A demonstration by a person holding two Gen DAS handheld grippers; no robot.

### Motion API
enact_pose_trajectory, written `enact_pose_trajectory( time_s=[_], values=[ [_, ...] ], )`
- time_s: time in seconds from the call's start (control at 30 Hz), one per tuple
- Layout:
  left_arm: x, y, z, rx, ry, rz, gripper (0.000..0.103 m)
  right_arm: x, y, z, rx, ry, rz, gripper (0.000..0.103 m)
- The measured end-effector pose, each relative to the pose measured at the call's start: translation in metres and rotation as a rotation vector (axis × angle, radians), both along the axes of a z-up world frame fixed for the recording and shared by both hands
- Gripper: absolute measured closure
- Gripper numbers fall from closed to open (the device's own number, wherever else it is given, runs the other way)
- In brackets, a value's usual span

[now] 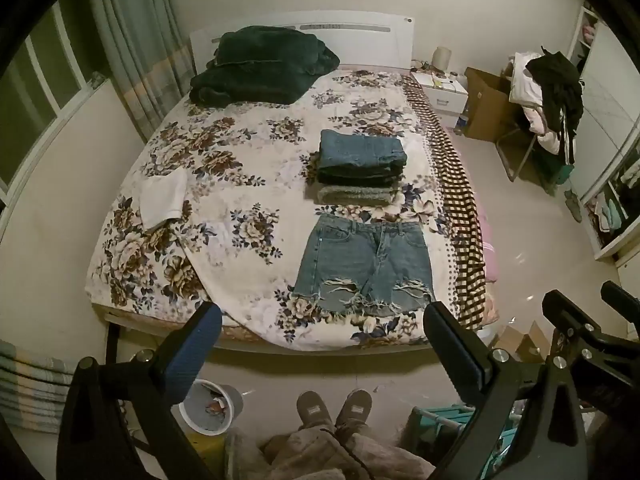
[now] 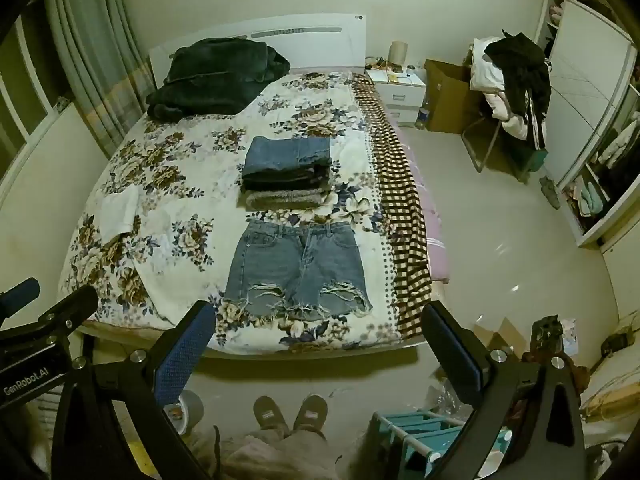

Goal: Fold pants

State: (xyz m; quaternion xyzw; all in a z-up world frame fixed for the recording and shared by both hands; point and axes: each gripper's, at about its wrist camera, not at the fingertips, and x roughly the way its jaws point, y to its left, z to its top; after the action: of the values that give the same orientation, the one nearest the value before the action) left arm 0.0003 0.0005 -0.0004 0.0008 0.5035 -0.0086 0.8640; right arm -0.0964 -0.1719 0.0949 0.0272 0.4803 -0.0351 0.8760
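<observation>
Ripped blue denim shorts (image 1: pixel 362 266) lie flat and unfolded near the foot of the floral bed (image 1: pixel 224 184), waistband away from me; they also show in the right wrist view (image 2: pixel 294 266). Behind them sits a stack of folded jeans and a grey garment (image 1: pixel 360 170), also in the right wrist view (image 2: pixel 288 174). My left gripper (image 1: pixel 322 326) is open and empty, held off the foot of the bed, short of the shorts' frayed hems. My right gripper (image 2: pixel 316 322) is open and empty, at a similar distance.
A dark green blanket (image 1: pixel 260 66) lies at the headboard. A white folded cloth (image 1: pixel 162 198) lies on the bed's left. A checked blanket (image 1: pixel 460 208) hangs over the right edge. A bin (image 1: pixel 210 406) and blue rack (image 2: pixel 420 432) stand on the floor by my feet. A clothes-laden chair (image 1: pixel 540 96) stands far right.
</observation>
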Motion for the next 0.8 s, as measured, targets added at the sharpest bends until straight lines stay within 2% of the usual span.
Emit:
enact_pose_trajectory(
  time_s=[0.23,0.8],
  values=[
    [0.0003,0.0008,-0.0002,0.012,-0.004,0.002,0.000,0.0008,0.0048,0.0009,-0.042,0.014,0.006,0.000],
    [-0.0015,-0.0012,0.0004,0.019,-0.014,0.000,0.000,0.0007,0.0064,0.0081,-0.034,0.010,0.011,0.000]
  ],
)
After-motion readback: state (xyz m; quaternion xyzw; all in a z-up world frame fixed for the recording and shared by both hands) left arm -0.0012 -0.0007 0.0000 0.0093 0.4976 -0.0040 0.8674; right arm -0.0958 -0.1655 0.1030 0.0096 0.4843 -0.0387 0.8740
